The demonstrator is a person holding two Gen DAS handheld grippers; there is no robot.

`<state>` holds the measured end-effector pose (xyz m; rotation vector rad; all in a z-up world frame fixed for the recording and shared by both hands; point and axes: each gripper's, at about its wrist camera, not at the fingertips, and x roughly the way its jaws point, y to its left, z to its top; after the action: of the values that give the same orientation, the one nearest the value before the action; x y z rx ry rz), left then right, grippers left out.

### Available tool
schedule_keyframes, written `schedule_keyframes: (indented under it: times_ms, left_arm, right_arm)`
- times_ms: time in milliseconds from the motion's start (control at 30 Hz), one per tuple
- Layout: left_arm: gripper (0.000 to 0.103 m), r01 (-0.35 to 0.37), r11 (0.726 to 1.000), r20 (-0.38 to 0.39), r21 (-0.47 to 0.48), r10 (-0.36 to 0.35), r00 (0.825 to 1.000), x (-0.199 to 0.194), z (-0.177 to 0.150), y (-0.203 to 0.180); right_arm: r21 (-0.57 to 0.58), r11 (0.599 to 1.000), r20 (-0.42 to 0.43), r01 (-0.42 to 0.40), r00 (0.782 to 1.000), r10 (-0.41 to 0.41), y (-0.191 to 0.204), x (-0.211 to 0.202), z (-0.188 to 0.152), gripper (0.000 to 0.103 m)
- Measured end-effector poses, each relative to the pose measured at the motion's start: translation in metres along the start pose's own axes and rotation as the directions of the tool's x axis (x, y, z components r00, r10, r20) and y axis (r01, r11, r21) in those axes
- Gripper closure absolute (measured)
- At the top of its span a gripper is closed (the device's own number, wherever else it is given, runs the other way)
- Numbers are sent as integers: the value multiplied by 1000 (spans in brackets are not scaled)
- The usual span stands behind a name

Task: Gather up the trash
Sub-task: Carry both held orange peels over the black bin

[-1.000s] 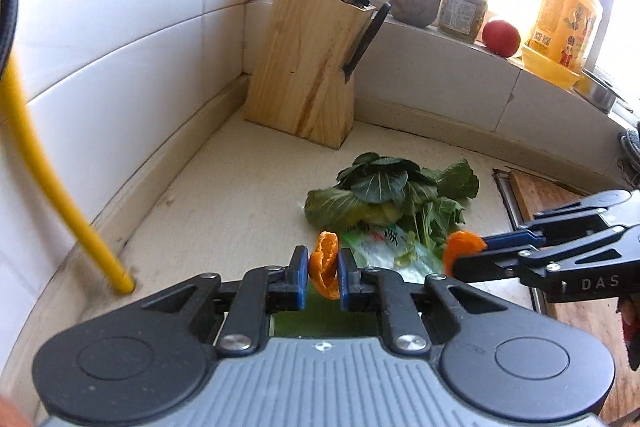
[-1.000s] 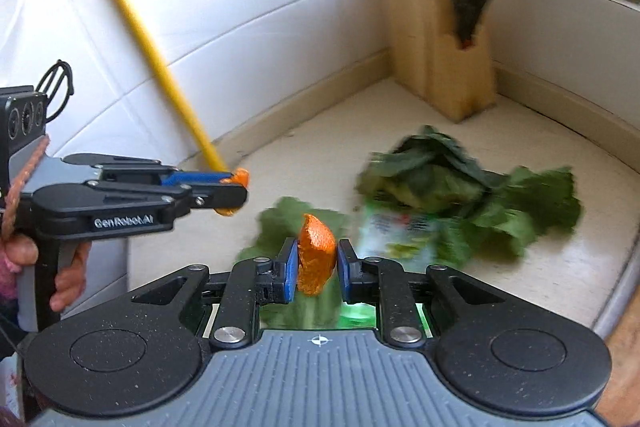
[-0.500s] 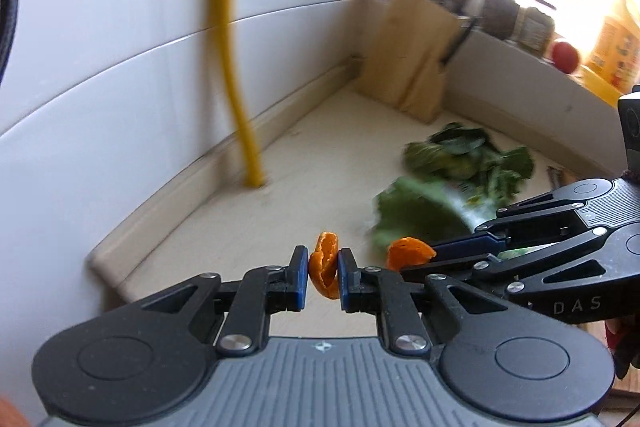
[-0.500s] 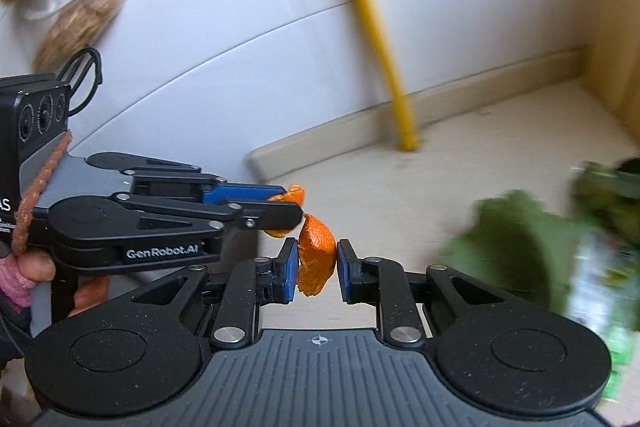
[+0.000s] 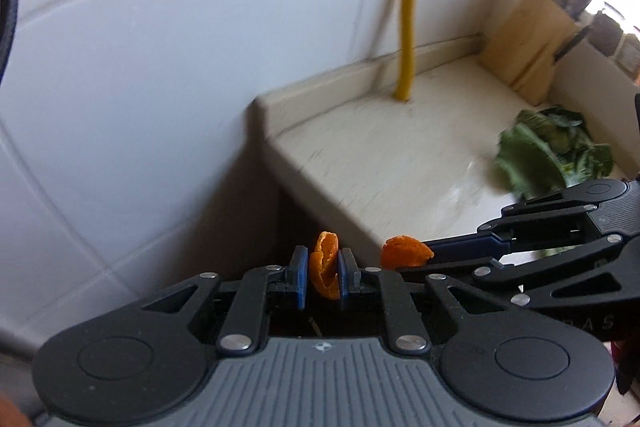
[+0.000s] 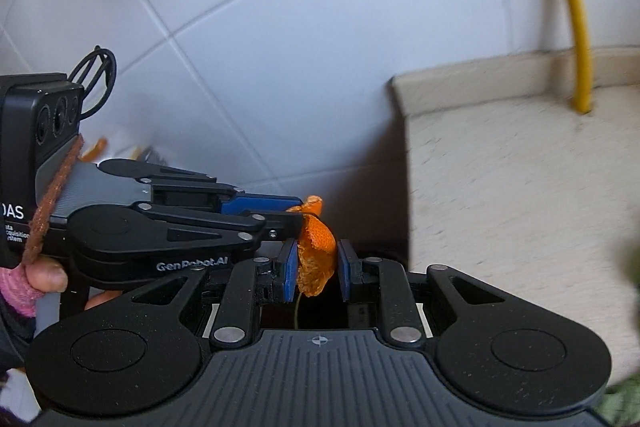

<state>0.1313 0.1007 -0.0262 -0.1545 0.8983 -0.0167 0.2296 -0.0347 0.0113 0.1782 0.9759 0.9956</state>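
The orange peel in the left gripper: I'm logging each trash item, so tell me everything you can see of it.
The curled piece of orange peel is bright orange with a pebbly outer skin, folded on itself, its edges ragged. It stands roughly upright, pinched between the two blue-padded fingers of the left gripper, its top poking above them. It is held in the air beside the end of the beige stone countertop, over the dark gap below. Only the pads are seen touching it; the right gripper's own peel sits close beside.

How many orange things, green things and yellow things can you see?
Orange: 2, a curled orange peel in the left gripper and a second orange peel piece in the right gripper.
Green: 1, a pile of green leafy vegetables.
Yellow: 1, a yellow hose.
Total: 4.
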Motion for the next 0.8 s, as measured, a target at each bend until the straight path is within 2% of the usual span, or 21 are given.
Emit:
schedule_keyframes:
  times_ms: [267, 433, 700, 800]
  left_arm:
    - [89, -71, 992, -60, -103, 65, 996, 21, -31, 18]
    - [89, -122, 983, -96, -135, 110, 989, 28, -45, 27]
    - [89, -98, 986, -132, -134, 80, 988, 44, -44, 43]
    - [89, -87, 987, -142, -133, 67, 988, 51, -44, 50]
  right_arm:
    - [-17, 999, -84, -41, 996, 40, 2, 41, -8, 76]
    - [-5, 999, -129, -51, 990, 50, 0, 54, -13, 75]
    - [36, 999, -152, 4, 988, 1, -4, 72, -12, 75]
    - [42, 999, -161, 30, 987, -23, -5, 78, -11, 72]
